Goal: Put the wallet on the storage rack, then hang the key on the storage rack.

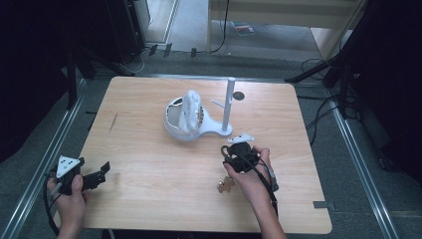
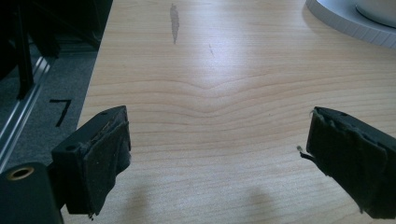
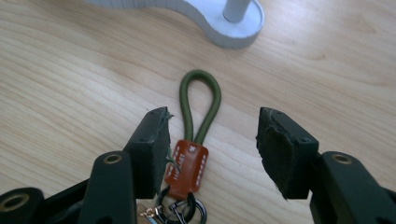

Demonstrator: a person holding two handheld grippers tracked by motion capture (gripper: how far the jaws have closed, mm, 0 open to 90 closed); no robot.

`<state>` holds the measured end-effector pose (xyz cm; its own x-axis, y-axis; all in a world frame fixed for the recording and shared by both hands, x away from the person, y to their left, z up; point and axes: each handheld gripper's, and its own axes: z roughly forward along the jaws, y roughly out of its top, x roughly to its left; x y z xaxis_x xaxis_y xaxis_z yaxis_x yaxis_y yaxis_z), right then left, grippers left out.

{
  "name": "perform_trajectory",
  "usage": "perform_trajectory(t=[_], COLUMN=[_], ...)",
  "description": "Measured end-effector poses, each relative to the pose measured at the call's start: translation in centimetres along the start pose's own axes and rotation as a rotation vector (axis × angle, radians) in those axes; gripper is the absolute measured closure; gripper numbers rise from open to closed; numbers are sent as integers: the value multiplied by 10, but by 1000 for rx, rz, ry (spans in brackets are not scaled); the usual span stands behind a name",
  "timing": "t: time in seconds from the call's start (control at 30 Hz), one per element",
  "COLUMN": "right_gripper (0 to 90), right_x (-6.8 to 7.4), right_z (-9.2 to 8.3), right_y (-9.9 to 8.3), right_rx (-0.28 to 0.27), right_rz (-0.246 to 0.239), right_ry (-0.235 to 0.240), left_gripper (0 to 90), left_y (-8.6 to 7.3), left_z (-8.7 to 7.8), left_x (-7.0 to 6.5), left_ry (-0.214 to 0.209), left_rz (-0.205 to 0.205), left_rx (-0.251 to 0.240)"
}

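Note:
A keychain lies on the wooden table: a green cord loop (image 3: 201, 100), a brown leather tag (image 3: 187, 165) and metal rings (image 3: 180, 210), with brass keys (image 1: 225, 185) at its near end. My right gripper (image 3: 212, 121) is lowered over it, pointing at the white stand. Its jaws are open and straddle the tag and the lower loop. The left pad sits close beside the tag, and the right pad is clearly apart from it. In the high view the right gripper (image 1: 238, 149) is right of centre. My left gripper (image 1: 102, 172) rests open at the table's left edge, with bare wood between its jaws (image 2: 219, 126).
A white stand has a bowl-shaped base (image 1: 175, 128) that holds a white crumpled lump (image 1: 190, 109), and an upright post (image 1: 229, 102) with a side peg. Its foot (image 3: 224, 23) lies just beyond the loop. A small dark disc (image 1: 239, 95) lies by the post. Metal rails run along both sides of the table.

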<state>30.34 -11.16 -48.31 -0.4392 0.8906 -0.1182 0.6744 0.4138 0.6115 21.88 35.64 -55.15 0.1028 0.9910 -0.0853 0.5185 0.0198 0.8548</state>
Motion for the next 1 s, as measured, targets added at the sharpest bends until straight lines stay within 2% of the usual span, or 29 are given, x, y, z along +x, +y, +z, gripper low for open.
perform_trajectory(t=[0.07, 0.37, 0.63, 0.73, 0.9, 1.0], right_gripper=[452, 457, 480, 514, 554, 561], right_x=[-4, -13, -12, -11, -5, -1], right_z=[1, 6, 14, 16, 19, 23], right_y=[-1, -7, -9, -9, -10, -11], right_rx=[22, 57, 99, 113, 138, 151], right_rz=[17, 24, 20, 27, 39, 37], right_ry=[10, 20, 38, 54, 86, 84], left_gripper=[70, 70, 69, 70, 70, 69], left_y=[0, 0, 0, 0, 0, 0], left_z=[0, 0, 0, 0, 0, 0], left_x=[0, 1, 0, 1, 1, 1], left_ry=[0, -2, -1, -2, -2, -3], left_rz=[-1, 1, 0, -3, -1, -5], left_rx=[1, 0, -1, -1, -3, -4])
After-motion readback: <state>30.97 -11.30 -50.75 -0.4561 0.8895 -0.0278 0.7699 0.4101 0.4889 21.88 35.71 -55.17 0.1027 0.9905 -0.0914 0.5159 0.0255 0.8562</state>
